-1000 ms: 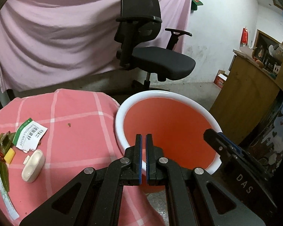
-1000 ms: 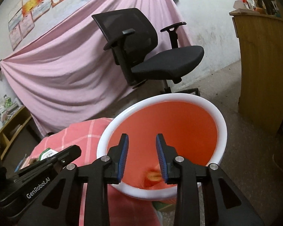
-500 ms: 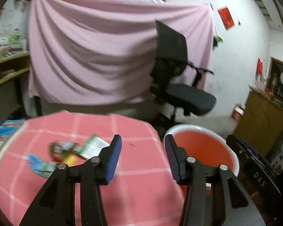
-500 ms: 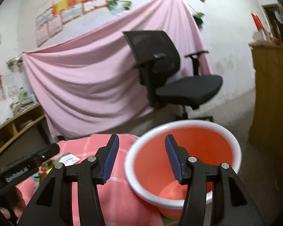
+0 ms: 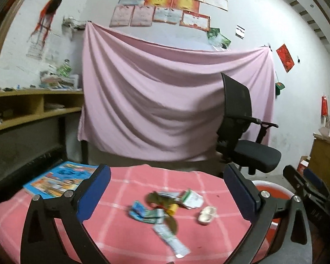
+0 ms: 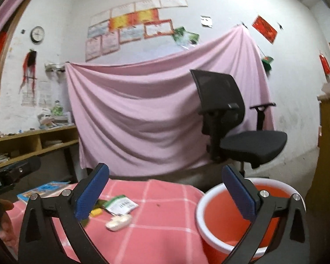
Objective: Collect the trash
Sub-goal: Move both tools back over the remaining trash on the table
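- I am holding my left gripper [image 5: 166, 194] above the desk [image 5: 125, 237], its jaws standing wide apart and gripping nothing, touching nothing.
- I am holding my right gripper [image 6: 165, 189] the same way: jaws spread wide, nothing between them, hanging over the gap between the desk and the bucket [image 6: 211, 200].
- The trash is lying in a loose cluster on the pink checked cloth: a white and green packet [image 5: 192, 198], a blue wrapper [image 5: 139, 209], some green leaves [image 5: 158, 198], a small yellow piece [image 5: 173, 209], a long white strip [image 5: 172, 239] and a pale shell-like piece [image 5: 205, 214].
- The red bucket with the white rim is standing just beside the desk on my right side, low and close, so I judge it to be where the trash goes.
- To do this step well, I am thinking of picking one piece at the edge of the cluster, such as the pale piece nearest the bucket, and coming down with one jaw on each side of it.
- Flat wrappers are likely to slip, so I would press low against the cloth before closing, taking care not to pinch the cloth.
- The book [image 5: 61, 179] at the far left corner is not trash, I judge; I am leaving it alone.
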Demonstrator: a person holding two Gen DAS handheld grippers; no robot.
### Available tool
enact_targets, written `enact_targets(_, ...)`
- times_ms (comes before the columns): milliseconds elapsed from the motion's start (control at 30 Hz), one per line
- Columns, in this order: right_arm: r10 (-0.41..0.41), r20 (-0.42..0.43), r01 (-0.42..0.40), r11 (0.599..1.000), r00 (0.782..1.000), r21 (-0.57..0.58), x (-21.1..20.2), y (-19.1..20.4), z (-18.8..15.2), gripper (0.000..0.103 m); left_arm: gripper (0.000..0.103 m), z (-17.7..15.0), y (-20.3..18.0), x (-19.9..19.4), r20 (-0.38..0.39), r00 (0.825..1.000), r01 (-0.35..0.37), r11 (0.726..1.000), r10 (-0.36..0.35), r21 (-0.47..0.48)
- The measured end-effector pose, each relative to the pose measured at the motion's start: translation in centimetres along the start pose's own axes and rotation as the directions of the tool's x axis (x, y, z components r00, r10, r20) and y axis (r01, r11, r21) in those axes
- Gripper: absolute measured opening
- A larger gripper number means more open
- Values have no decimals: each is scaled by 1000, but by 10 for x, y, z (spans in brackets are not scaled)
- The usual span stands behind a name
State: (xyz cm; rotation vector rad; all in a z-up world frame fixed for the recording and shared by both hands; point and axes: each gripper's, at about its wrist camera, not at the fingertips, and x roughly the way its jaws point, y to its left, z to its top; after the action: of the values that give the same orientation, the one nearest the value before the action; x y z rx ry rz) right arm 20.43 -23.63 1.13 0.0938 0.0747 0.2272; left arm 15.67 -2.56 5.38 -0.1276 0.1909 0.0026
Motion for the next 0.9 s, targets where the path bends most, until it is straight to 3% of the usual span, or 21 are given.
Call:
enact_targets(233, 65, 54, -62, 996, 996, -67, -4, 31, 1, 103, 100, -16, 28, -19, 37, 997, -62, 997, 61, 35)
enact_targets(367, 81, 38, -77, 991, 996, -109, 0, 46, -7, 103, 100, -26, 37, -20, 38, 996, -80, 996, 78, 47)
enact_targets(533, 65, -26, -68, 986, 998, -150, 15, 58, -16, 103, 100, -32, 47, -6, 26, 993, -115, 989, 113, 87)
enact_targets(667, 59, -81, -70, 986, 995, -148, 27, 60, -21, 103, 100, -33, 59, 10, -27, 992, -123, 991, 124, 46)
enact_targets(900, 34, -286, -63, 994, 957, -94, 71, 52, -34, 98, 100, -35, 65, 44, -167, 976, -137, 990, 141, 37)
